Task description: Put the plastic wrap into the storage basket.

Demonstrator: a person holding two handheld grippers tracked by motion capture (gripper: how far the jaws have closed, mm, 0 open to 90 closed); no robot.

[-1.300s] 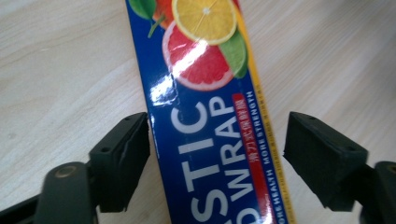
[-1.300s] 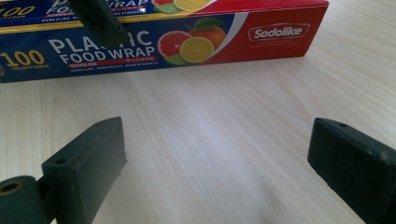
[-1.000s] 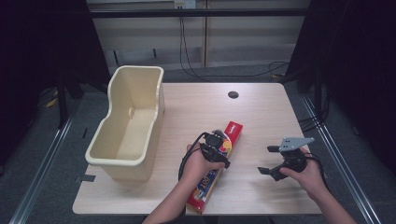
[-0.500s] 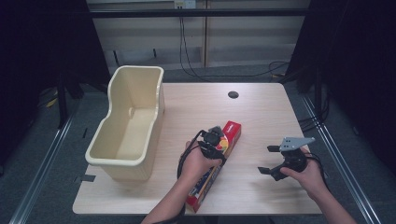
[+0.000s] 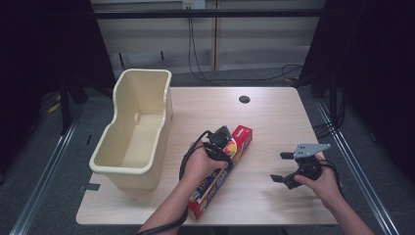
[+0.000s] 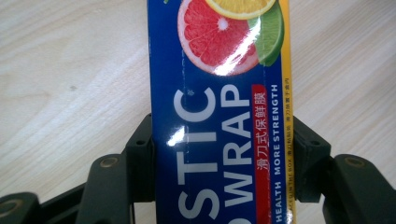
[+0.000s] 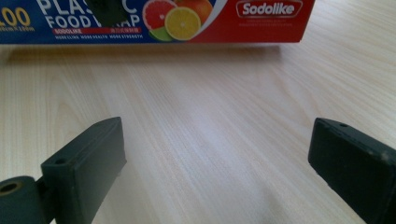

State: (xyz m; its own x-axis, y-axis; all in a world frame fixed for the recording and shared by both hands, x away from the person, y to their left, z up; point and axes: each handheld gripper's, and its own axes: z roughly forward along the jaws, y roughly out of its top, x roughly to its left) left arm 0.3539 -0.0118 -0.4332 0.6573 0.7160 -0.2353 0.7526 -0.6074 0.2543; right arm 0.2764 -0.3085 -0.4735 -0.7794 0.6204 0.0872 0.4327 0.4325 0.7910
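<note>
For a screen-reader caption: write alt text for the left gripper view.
The left gripper has its two black jaws against the long sides of a blue plastic wrap box printed with citrus slices. The box lies on a pale wooden table.

Bare tabletop [image 5: 274, 127] between wrap box [image 5: 222, 171] and right gripper [image 5: 284, 169]; tub [image 5: 137, 129] along left edge

Bare forearms, no sleeves; black claws [image 5: 283, 168] with brass rivets, grey triangular plate, black looping cable.
</note>
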